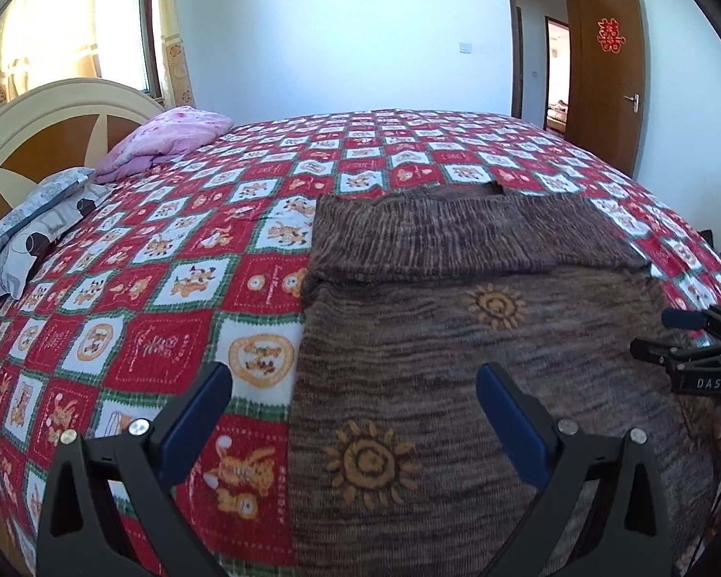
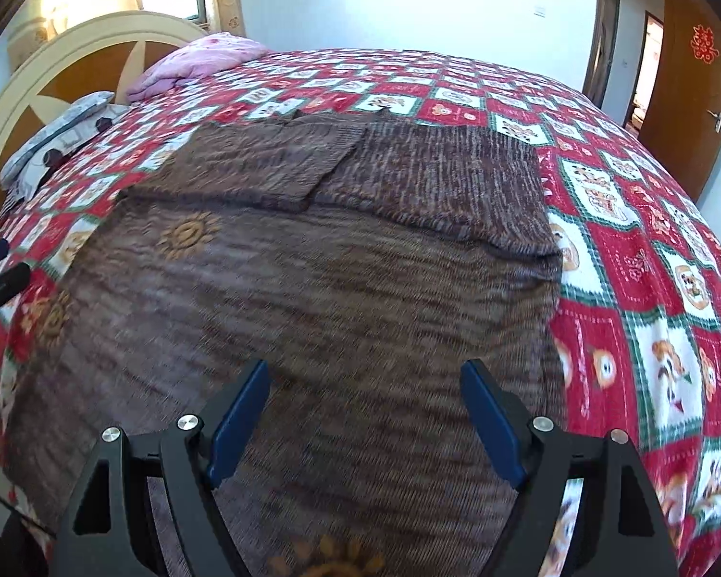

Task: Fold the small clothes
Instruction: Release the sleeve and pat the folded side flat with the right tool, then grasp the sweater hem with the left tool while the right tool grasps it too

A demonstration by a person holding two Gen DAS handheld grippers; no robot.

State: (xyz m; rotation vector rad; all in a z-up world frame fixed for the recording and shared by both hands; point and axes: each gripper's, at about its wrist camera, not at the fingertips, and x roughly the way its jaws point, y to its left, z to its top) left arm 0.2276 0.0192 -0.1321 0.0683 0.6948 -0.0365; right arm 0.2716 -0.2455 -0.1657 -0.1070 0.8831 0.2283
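Note:
A brown knit sweater (image 1: 480,365) with orange sun patterns lies flat on the bed, its sleeves folded across the far part (image 2: 360,168). My left gripper (image 1: 353,384) hovers open over the sweater's left edge, nothing between its blue pads. The right gripper (image 2: 365,380) is open above the middle of the sweater (image 2: 336,298), also empty. In the left wrist view the right gripper (image 1: 668,332) shows at the right edge. The left gripper's fingertips (image 2: 5,269) peek in at the left edge of the right wrist view.
The sweater rests on a red, white and green checked bedspread (image 1: 168,298). A pink pillow (image 1: 168,139) and a grey patterned pillow (image 1: 33,231) lie by the headboard (image 1: 38,125) at the far left. An open wooden door (image 1: 605,77) stands at the far right.

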